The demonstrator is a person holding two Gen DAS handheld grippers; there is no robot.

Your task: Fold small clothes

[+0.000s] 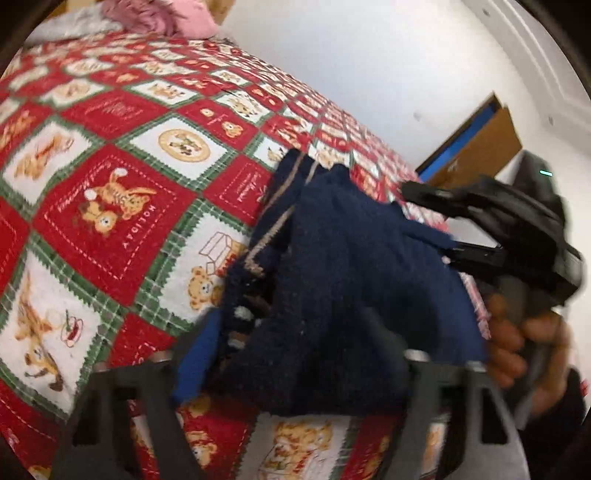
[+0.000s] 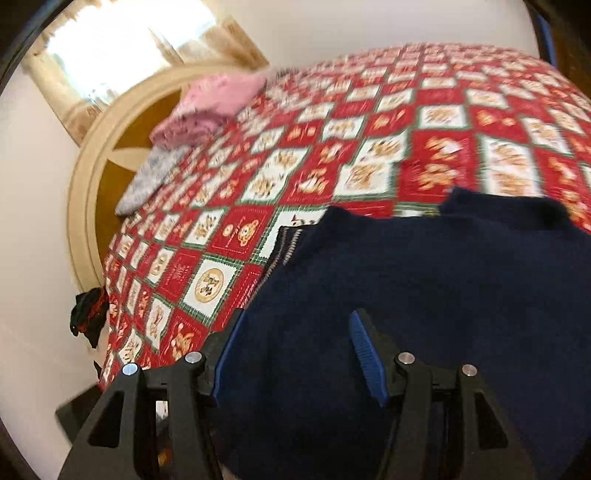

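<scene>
A small navy knitted sweater [image 1: 354,266] with a tan-striped edge lies bunched on the red Christmas bedspread [image 1: 110,192]. My left gripper [image 1: 291,354] has its fingers wide apart, and the sweater is heaped between and over them. My right gripper [image 1: 447,229] shows at the right in the left wrist view, held in a hand, its fingers apart at the sweater's far edge. In the right wrist view the sweater [image 2: 443,280] fills the lower right, and my right gripper [image 2: 295,354] is open with its blue pads [image 2: 365,354] over the cloth.
A pile of pink and grey clothes [image 2: 207,110] lies at the bed's far corner, also in the left wrist view [image 1: 159,18]. A cardboard box [image 1: 476,144] stands by the white wall. A round wooden frame [image 2: 96,162] and a dark cloth [image 2: 88,314] are beside the bed.
</scene>
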